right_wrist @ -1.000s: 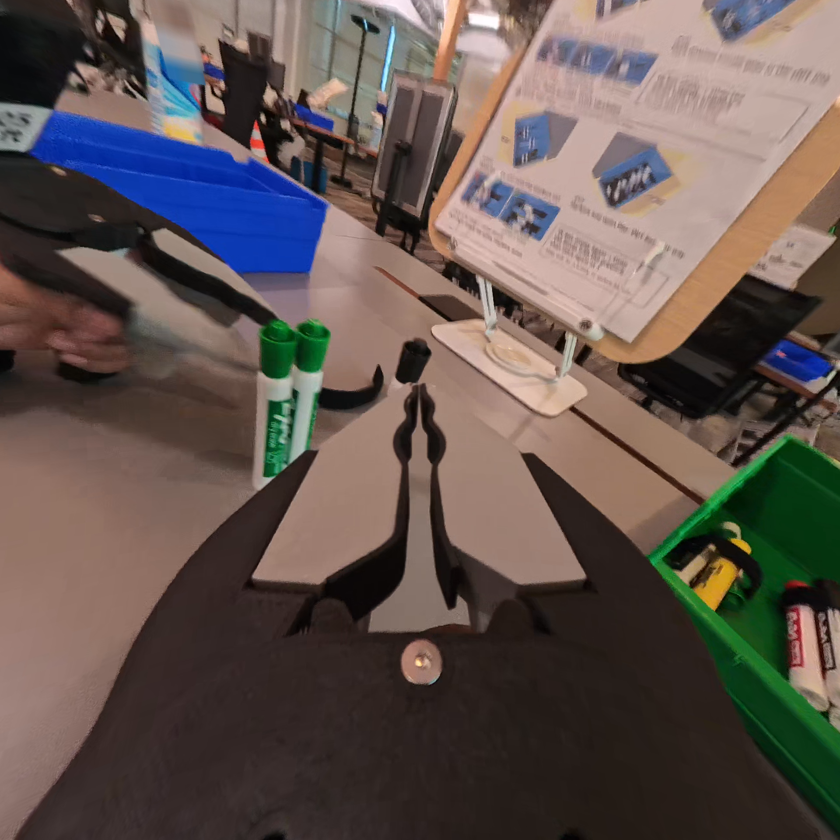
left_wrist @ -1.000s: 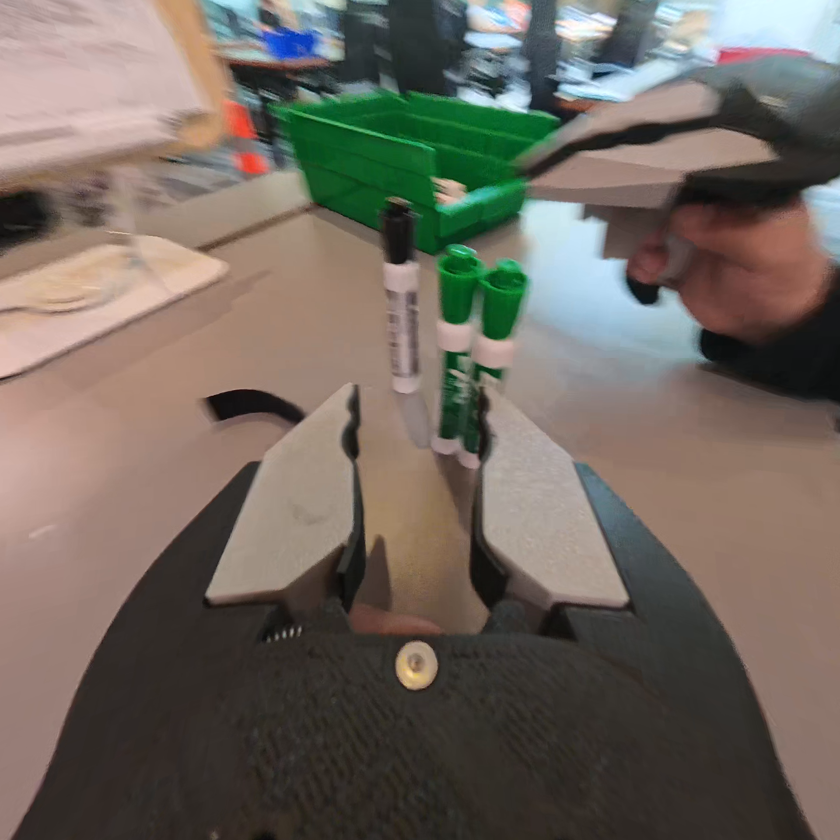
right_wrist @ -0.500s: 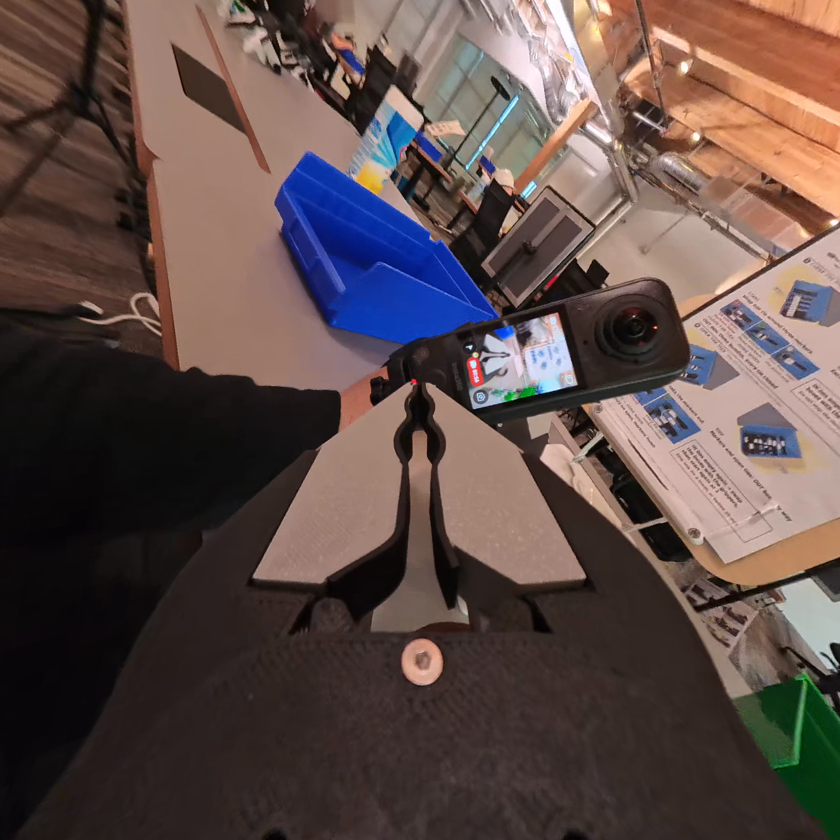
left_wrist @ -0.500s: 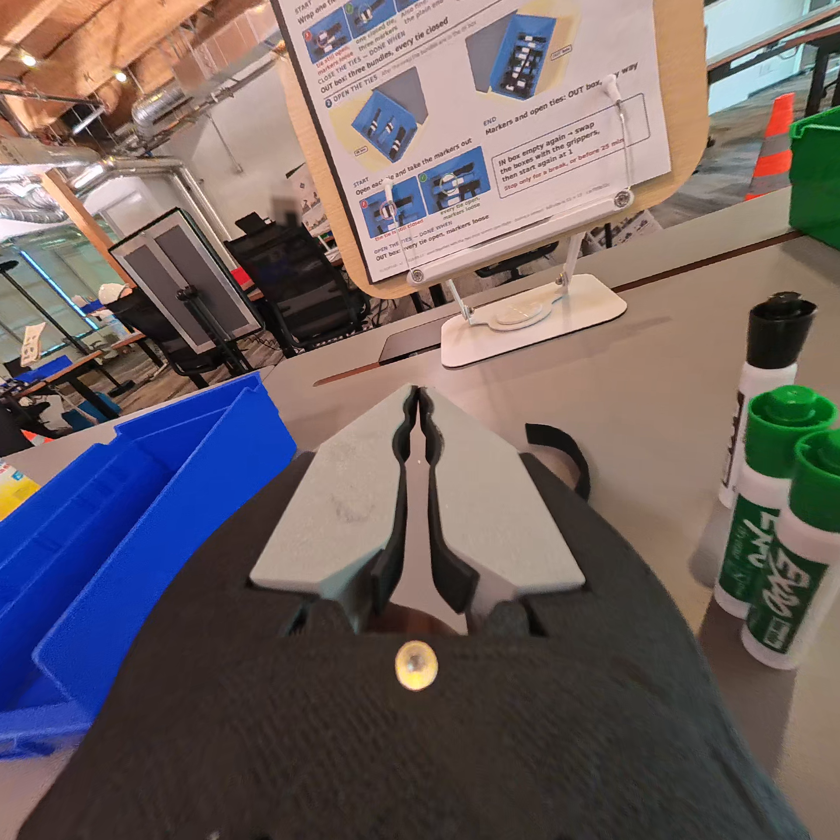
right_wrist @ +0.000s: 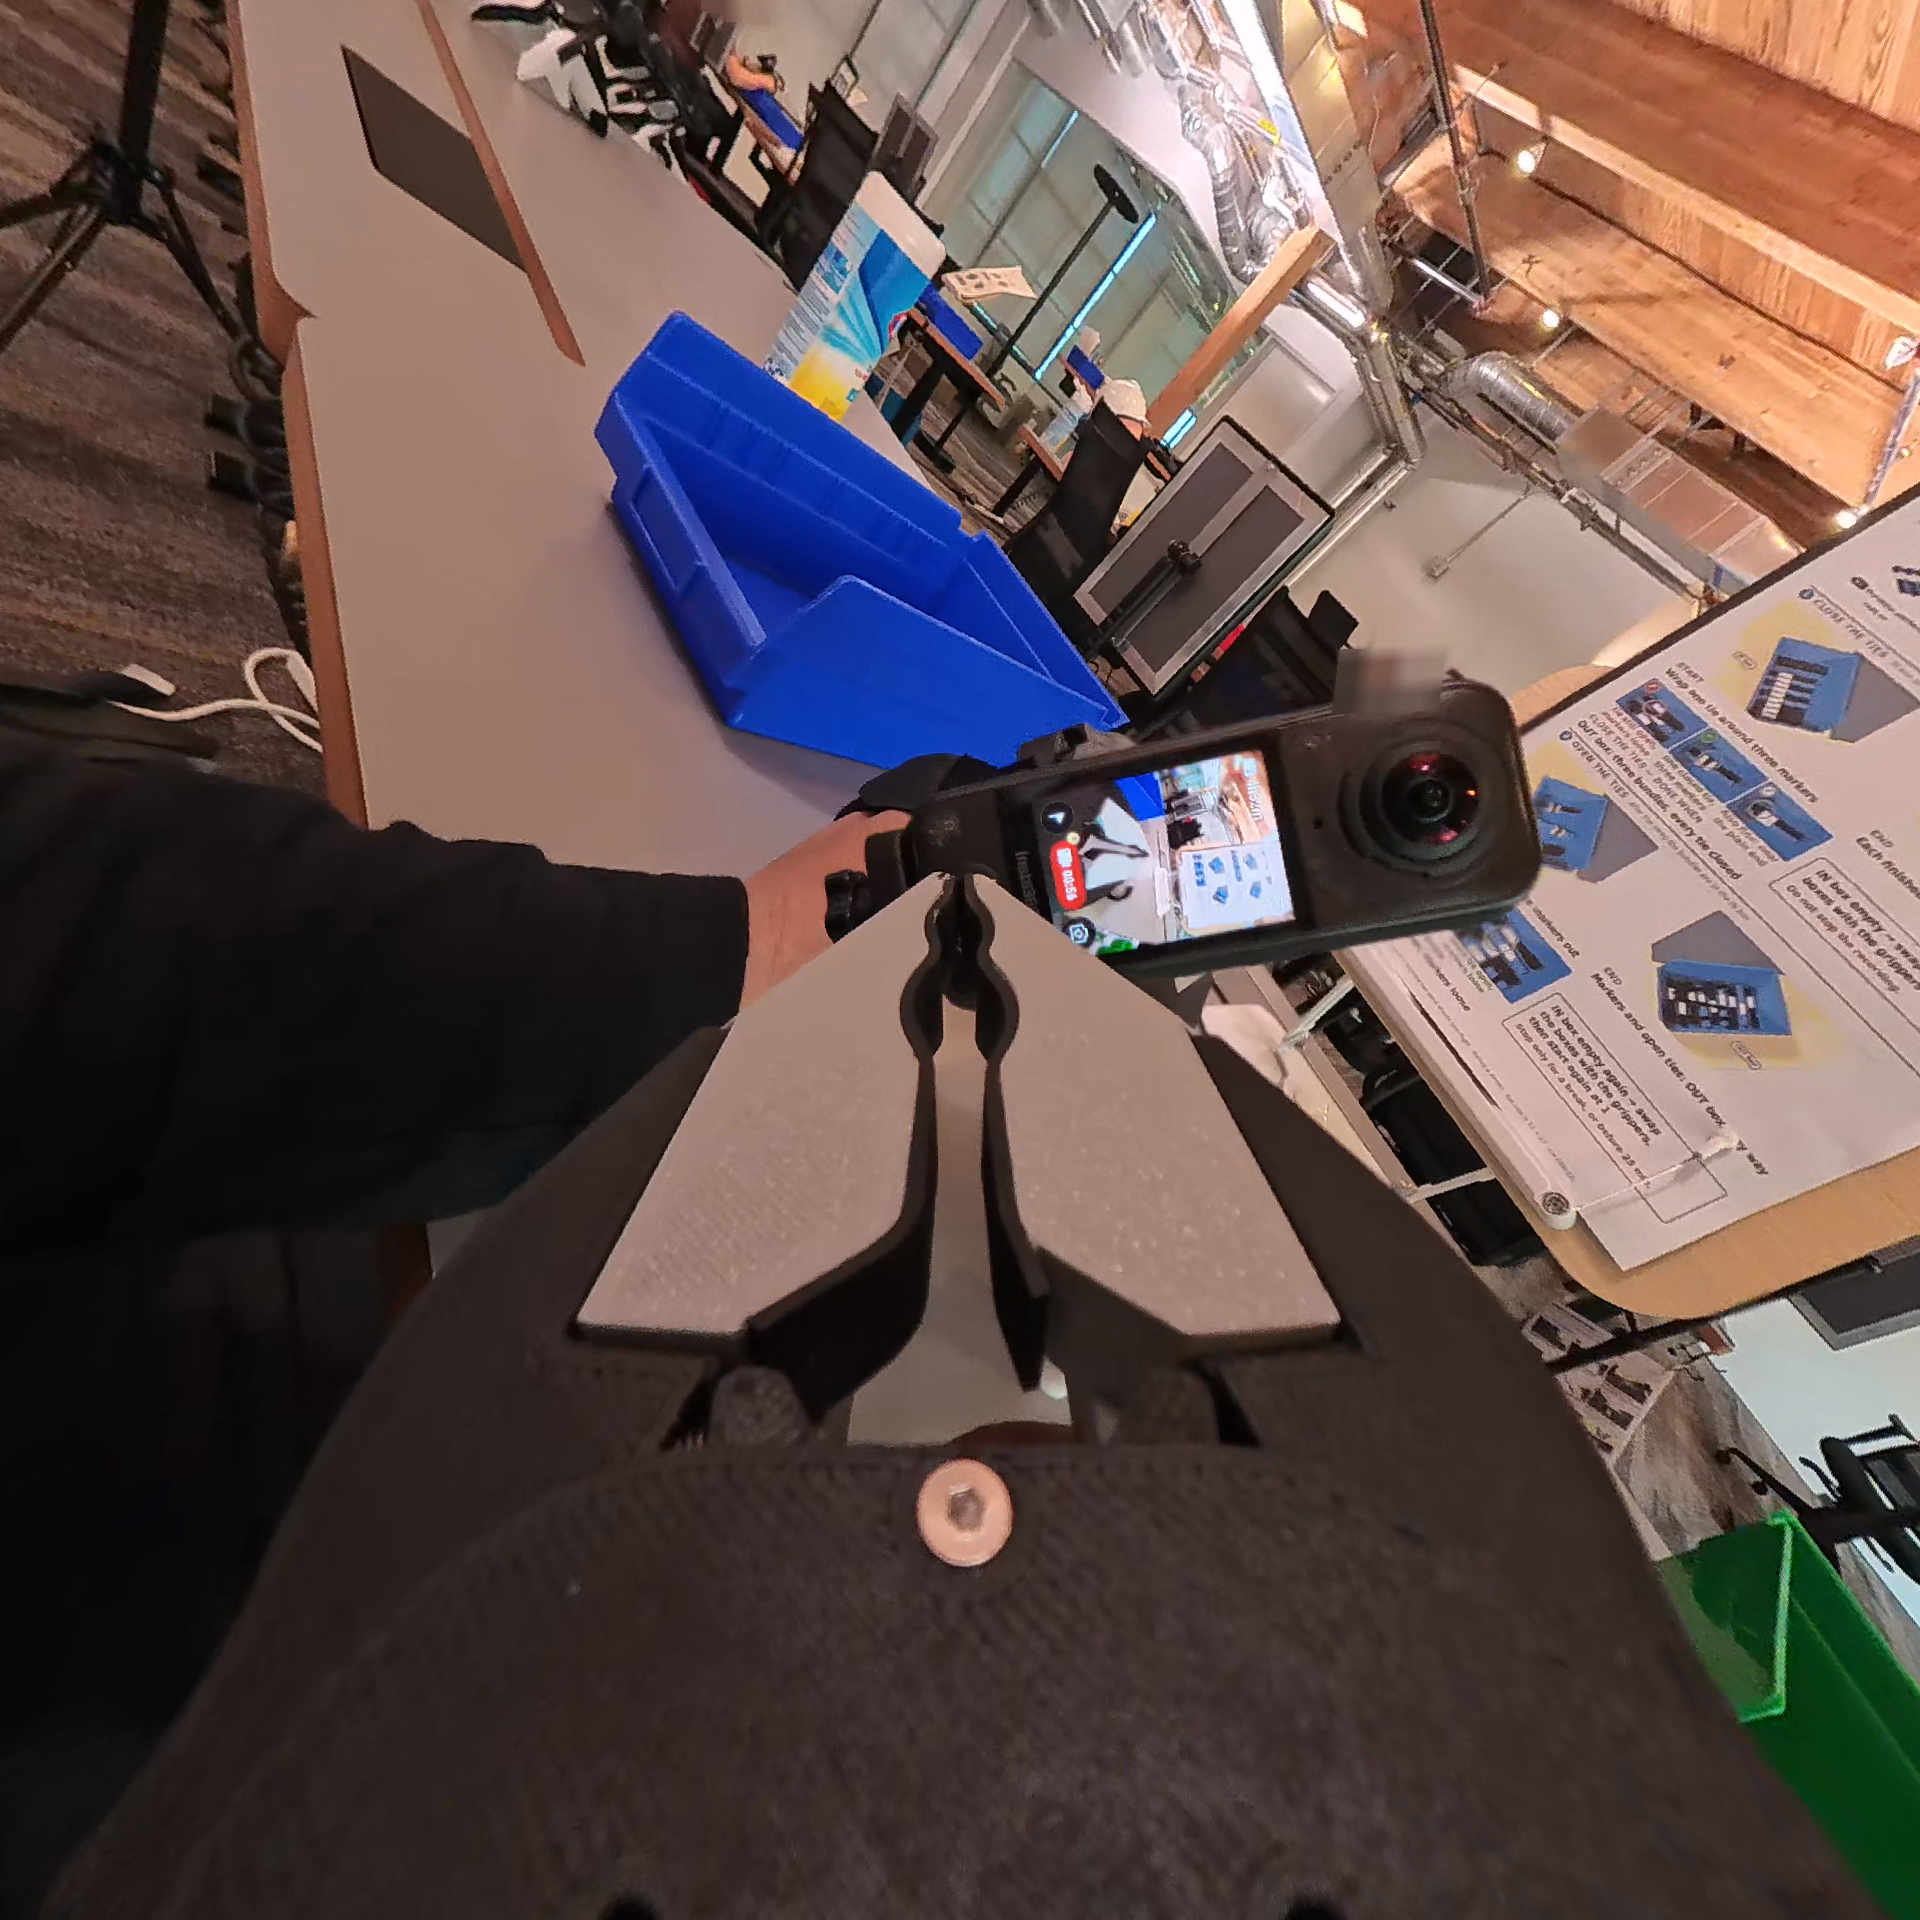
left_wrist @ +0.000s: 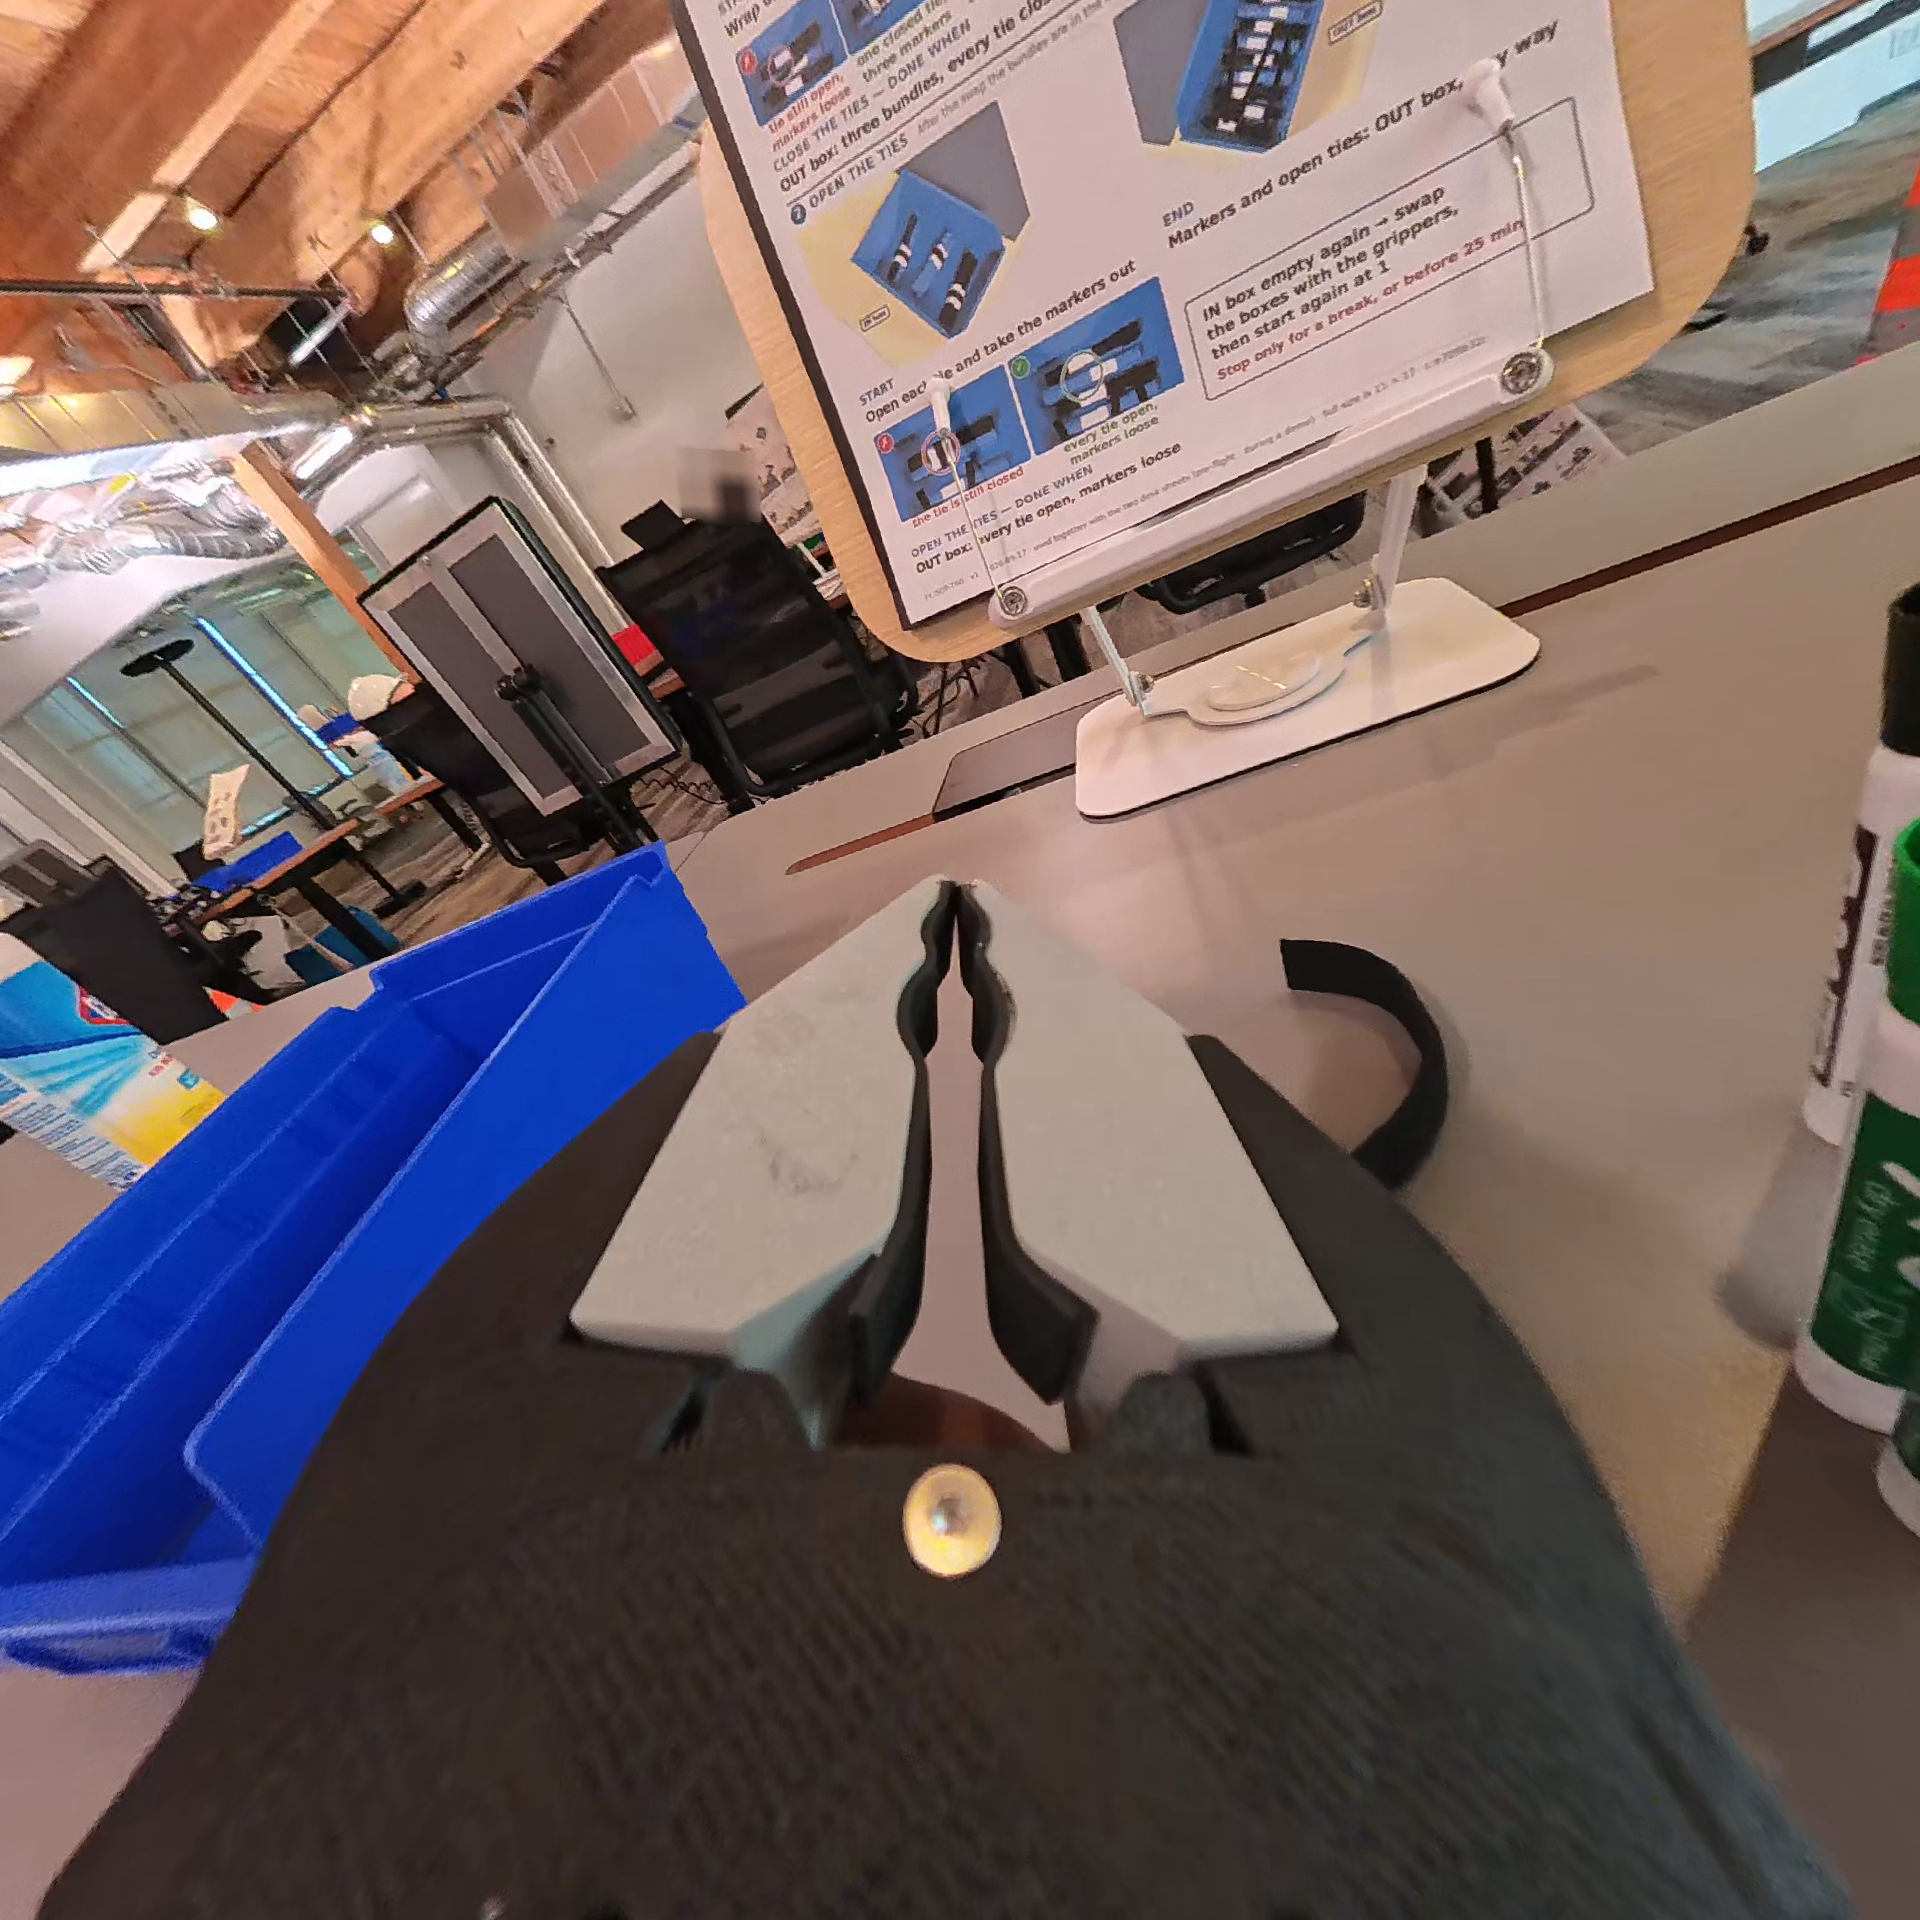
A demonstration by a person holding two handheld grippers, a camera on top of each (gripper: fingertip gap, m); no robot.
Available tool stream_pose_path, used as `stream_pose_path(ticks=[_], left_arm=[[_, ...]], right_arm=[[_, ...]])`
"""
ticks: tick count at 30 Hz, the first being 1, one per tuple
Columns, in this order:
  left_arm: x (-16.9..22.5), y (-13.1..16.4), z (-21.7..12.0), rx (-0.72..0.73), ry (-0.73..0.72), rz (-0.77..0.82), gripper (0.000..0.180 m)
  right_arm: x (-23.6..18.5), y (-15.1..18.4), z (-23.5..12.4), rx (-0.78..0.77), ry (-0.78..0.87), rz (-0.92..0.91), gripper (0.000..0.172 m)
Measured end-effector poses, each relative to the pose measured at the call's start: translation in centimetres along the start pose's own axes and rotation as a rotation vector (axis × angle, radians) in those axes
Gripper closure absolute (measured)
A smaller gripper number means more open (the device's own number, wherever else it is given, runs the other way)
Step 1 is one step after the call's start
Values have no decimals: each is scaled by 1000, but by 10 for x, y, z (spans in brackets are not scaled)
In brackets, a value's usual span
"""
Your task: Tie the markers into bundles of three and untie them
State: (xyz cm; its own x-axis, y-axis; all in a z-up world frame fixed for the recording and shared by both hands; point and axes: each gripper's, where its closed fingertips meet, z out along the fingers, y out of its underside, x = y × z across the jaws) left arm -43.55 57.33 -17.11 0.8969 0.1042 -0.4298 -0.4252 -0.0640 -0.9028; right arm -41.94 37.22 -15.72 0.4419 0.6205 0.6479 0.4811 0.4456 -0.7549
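The long grey table [left_wrist: 1558,935] carries an empty blue plastic bin [left_wrist: 343,1195]. Green-capped and black-capped whiteboard markers [left_wrist: 1870,1195] stand loose at its right, unbundled. A curled black strap tie [left_wrist: 1397,1049] lies apart nearby. The left gripper [left_wrist: 956,891] and right gripper [right_wrist: 958,888] are both closed on nothing, so bundling seems unstarted.

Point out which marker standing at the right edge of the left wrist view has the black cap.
The farther one, white-bodied, behind the green marker.
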Motion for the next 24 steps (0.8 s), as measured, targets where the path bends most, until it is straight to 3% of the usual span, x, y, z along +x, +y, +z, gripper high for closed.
stream_pose_path(ticks=[12, 16, 20, 24], left_arm=[[-11, 18, 7, -74, -95, 151, 180], [-7, 4, -3, -23, -88, 128, 180], [-2, 6, -3, -31, -58, 133, 180], [-5, -4, -15, 4, -38, 96, 180]], right_arm=[[4, 18, 7, -105, -33, 67, 172], [8, 2, -11, 41, -61, 210, 172], [42, -9, -46, 148, 88, 191, 172], [98, 25, -74, 108, 334, 152, 172]])
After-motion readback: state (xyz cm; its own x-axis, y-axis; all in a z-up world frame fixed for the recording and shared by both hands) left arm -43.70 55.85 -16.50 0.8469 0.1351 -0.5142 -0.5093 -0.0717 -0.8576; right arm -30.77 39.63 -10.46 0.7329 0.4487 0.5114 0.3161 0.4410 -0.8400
